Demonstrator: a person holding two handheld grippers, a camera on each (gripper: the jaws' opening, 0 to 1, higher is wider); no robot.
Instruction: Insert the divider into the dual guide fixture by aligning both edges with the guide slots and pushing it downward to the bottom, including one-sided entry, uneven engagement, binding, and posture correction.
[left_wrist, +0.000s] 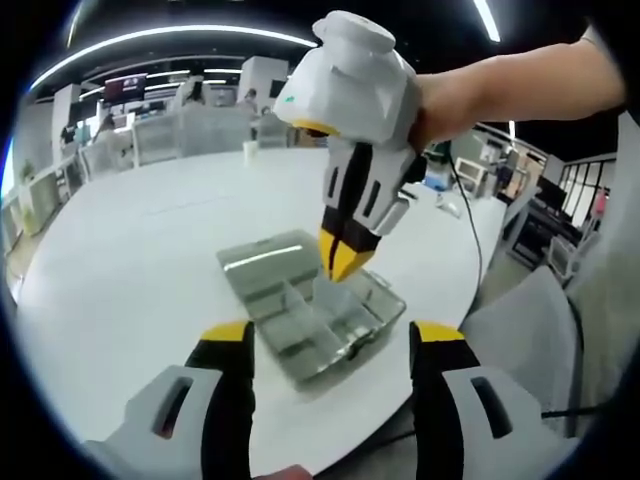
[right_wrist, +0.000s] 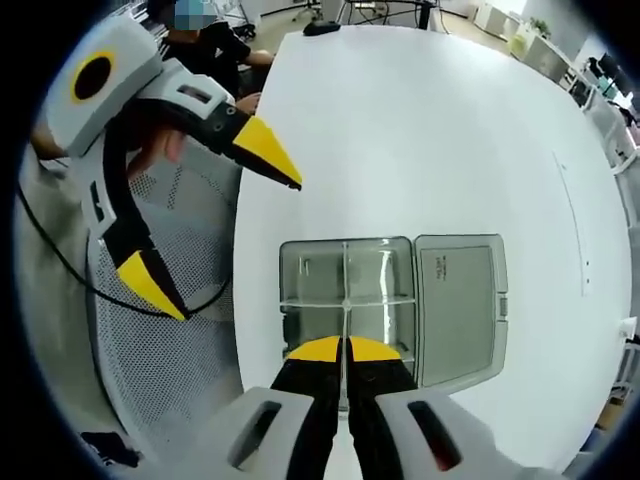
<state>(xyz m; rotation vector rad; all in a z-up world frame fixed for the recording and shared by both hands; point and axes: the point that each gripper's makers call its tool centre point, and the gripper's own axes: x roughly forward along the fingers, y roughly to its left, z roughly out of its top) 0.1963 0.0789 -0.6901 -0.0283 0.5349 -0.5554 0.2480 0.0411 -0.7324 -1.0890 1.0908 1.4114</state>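
Big open office with a round white table (right_wrist: 430, 130), and pretty much everything happens near its edge. Sitting there is a clear plastic compartment box (right_wrist: 345, 300) with its hinged lid (right_wrist: 458, 305) flopped open flat beside it. Inside, a long clear divider (right_wrist: 345, 275) runs down the middle of the box, crossed by a shorter one, so you get four pockets. The right gripper (right_wrist: 345, 350) comes straight down over the near end of that long divider with its yellow tips pressed together, pinching the top edge of the thin sheet. From the left gripper view you see the same thing: right gripper (left_wrist: 345, 262) held by a hand (left_wrist: 470, 95), tips down in the box (left_wrist: 310, 315). The left gripper (left_wrist: 330, 335) hangs back off the table edge with its jaws spread wide, holding nothing. Beside the table there's a white mesh chair (right_wrist: 170, 330).
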